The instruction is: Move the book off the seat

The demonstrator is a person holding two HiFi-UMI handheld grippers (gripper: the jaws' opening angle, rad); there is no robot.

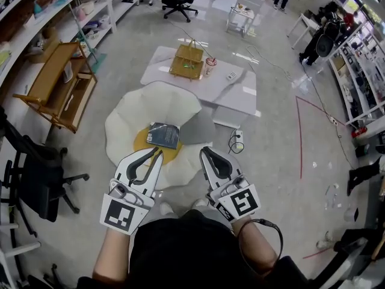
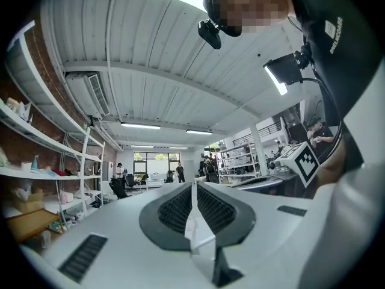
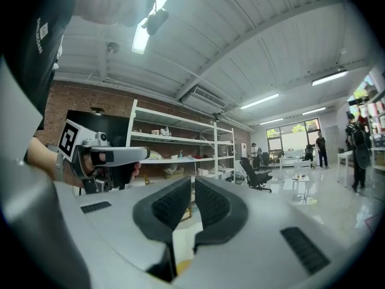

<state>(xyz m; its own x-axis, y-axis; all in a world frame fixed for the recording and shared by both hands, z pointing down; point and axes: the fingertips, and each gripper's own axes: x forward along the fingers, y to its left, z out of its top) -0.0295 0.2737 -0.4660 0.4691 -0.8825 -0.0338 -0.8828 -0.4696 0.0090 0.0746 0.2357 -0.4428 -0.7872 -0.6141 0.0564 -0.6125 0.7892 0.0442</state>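
A dark book lies flat on the yellow middle of a white, egg-shaped floor seat. My left gripper is held level just short of the book's near edge, its jaws shut with nothing between them. My right gripper is level beside it, to the right of the book, also shut and empty. The left gripper view shows its closed black pads aimed across the room, with the right gripper's marker cube at the side. In the right gripper view the jaws are closed, and the left gripper shows at the left.
Beyond the seat stands a low white table bearing a wooden basket. A power strip with a cable lies right of the seat. A wooden rack and a black office chair stand at the left.
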